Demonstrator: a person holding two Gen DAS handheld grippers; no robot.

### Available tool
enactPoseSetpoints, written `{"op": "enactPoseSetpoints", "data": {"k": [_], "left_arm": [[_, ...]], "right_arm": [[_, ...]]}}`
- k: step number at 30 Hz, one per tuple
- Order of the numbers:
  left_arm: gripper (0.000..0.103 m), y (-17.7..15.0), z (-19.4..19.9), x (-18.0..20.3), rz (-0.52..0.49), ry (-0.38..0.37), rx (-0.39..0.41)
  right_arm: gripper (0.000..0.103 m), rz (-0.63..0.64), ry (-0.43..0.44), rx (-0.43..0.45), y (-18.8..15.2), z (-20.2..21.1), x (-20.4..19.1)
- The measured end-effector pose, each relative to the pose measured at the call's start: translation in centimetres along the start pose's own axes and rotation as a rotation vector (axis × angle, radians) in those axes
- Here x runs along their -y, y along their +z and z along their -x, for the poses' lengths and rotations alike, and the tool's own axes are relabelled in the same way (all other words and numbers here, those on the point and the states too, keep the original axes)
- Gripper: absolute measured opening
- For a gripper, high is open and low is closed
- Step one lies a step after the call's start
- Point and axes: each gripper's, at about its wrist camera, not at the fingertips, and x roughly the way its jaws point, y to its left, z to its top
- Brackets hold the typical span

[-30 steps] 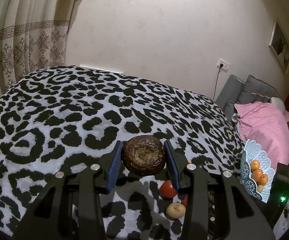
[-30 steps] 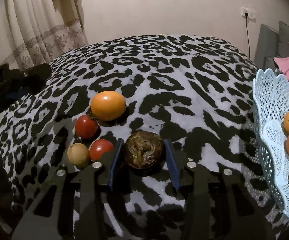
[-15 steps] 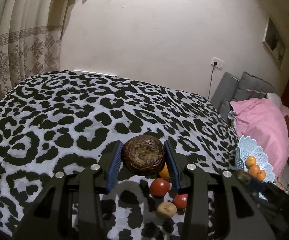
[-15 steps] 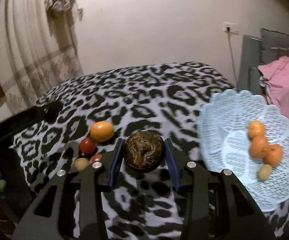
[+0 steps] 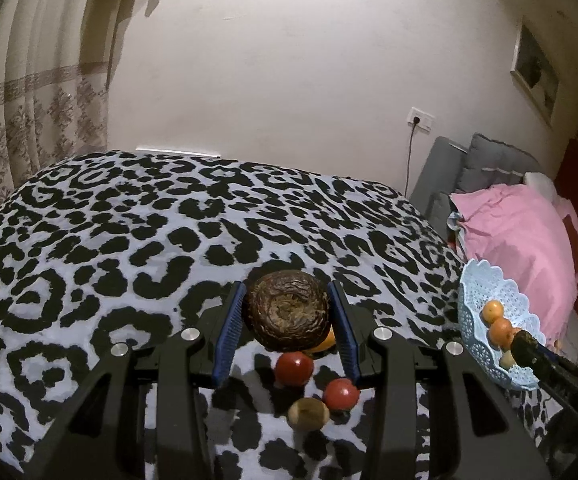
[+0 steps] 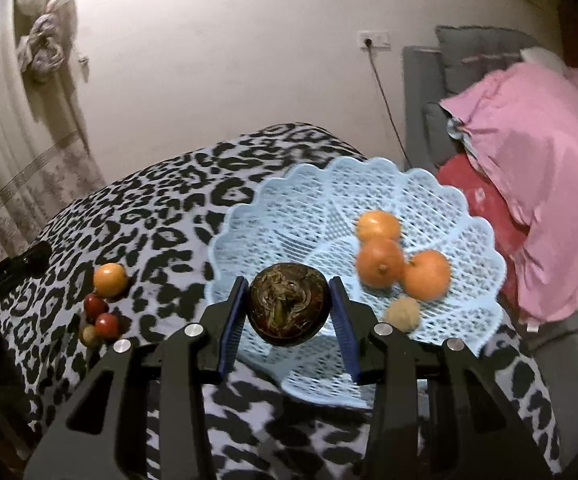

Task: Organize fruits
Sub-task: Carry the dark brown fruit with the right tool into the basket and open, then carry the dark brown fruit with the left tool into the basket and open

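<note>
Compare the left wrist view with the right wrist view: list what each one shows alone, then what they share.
Left wrist only: the left tool gripping its own wrinkled dark fruit, and a framed picture on the wall.
Right wrist only: the right tool gripping another dark fruit over the basket's near edge.
Both: the blue lattice basket holding oranges, two red fruits on the leopard-print cover, and the pink cloth.

Basket (image 6: 441, 208) right of loose fruits (image 6: 105, 304) on bedspread (image 6: 161, 216).
</note>
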Motion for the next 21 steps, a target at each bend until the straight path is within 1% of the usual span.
{"op": "enactPoseSetpoints", "data": {"k": [3, 5, 6, 10, 17, 21], "left_arm": [[0.042, -0.2, 0.0, 0.6, -0.014, -0.006, -0.002], [0.042, -0.3, 0.0, 0.8, -0.02, -0.009, -0.002], [0.042, -0.4, 0.0, 0.9, -0.024, -0.011, -0.003], [0.042, -0.5, 0.0, 1.4, -0.036, -0.018, -0.003], [0.042, -1.0, -0.1, 2.8, -0.066, -0.044, -0.006], [0.042, -1.6, 0.0, 4.3, -0.099, -0.058, -0.007]], "right_arm": [[0.043, -0.019, -0.009, 0.009, -0.1, 0.4, 0.9], [0.049, -0.022, -0.017, 0.026, -0.2, 0.9, 1.3], [0.05, -0.027, -0.019, 0.037, -0.2, 1.2, 1.6], [0.05, -0.039, -0.041, 0.075, -0.6, 2.5, 2.4], [0.05, -0.002, -0.174, 0.173, -3.2, 5.2, 3.6], [0.05, -0.01, -0.199, 0.191, -4.6, 6.0, 4.4]]}}
